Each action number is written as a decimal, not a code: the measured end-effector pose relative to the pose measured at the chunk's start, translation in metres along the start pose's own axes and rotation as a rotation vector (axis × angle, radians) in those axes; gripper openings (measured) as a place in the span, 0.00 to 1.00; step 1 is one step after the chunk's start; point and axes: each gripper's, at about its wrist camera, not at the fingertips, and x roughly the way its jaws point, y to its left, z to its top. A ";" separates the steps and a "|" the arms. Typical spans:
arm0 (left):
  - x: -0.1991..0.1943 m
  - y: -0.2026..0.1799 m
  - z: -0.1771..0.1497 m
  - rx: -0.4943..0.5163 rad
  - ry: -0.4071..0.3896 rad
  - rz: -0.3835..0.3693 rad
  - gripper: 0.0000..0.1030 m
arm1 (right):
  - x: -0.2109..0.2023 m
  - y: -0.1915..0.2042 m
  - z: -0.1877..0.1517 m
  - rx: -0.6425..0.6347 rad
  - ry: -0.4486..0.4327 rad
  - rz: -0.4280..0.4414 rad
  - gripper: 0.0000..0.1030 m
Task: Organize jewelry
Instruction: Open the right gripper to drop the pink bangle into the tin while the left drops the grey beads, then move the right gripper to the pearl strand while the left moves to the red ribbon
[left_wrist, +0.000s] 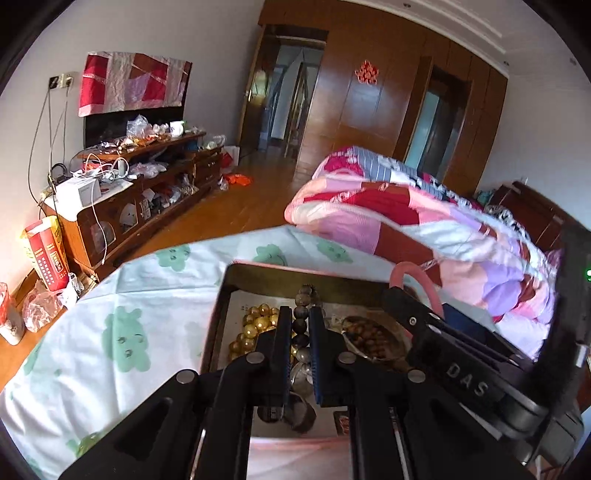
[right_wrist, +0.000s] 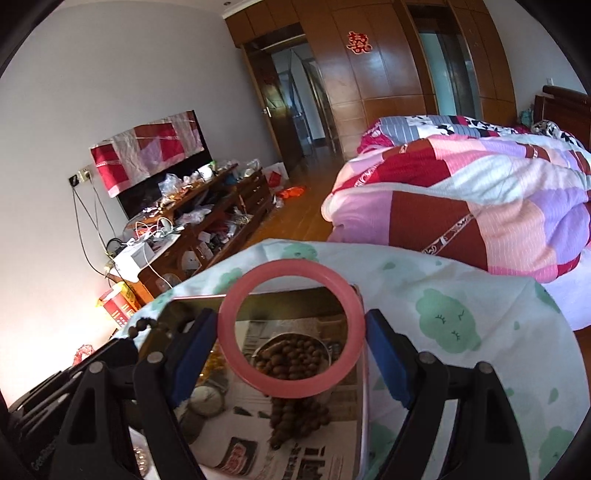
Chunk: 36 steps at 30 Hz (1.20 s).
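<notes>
Right now a shallow metal tray (right_wrist: 177, 314) sits on the bed's cloud-print sheet (left_wrist: 110, 295), lined with newsprint and holding glossy gold beads (left_wrist: 255, 325) and knobbly brown beads (right_wrist: 291, 358). The left gripper (left_wrist: 297, 332) has its jaws nearly together, pinching a strand of dark round beads (left_wrist: 301, 325). The right gripper (right_wrist: 291, 343) has its jaws spread wide, pressing both sides of a smooth pink bangle (right_wrist: 229, 339) above the tray.

the left black two-finger gripper (left_wrist: 300, 325) points forward and down, its blue-padded fingers nearly together, pinching a strand of dark round beads (left_wrist: 301, 326). the right black gripper (right_wrist: 291, 345) is spread wide, pads pressing a pink ring bangle (right_wrist: 291, 325).
</notes>
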 end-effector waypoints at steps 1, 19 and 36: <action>0.004 -0.001 -0.001 0.007 0.009 0.006 0.08 | 0.003 0.000 -0.002 -0.007 0.006 -0.006 0.81; 0.034 -0.001 -0.008 0.050 0.096 0.138 0.08 | 0.009 0.009 -0.003 -0.107 0.012 -0.036 0.82; -0.016 -0.024 -0.004 0.139 0.001 0.316 0.71 | -0.021 0.000 -0.002 -0.041 -0.127 0.011 0.93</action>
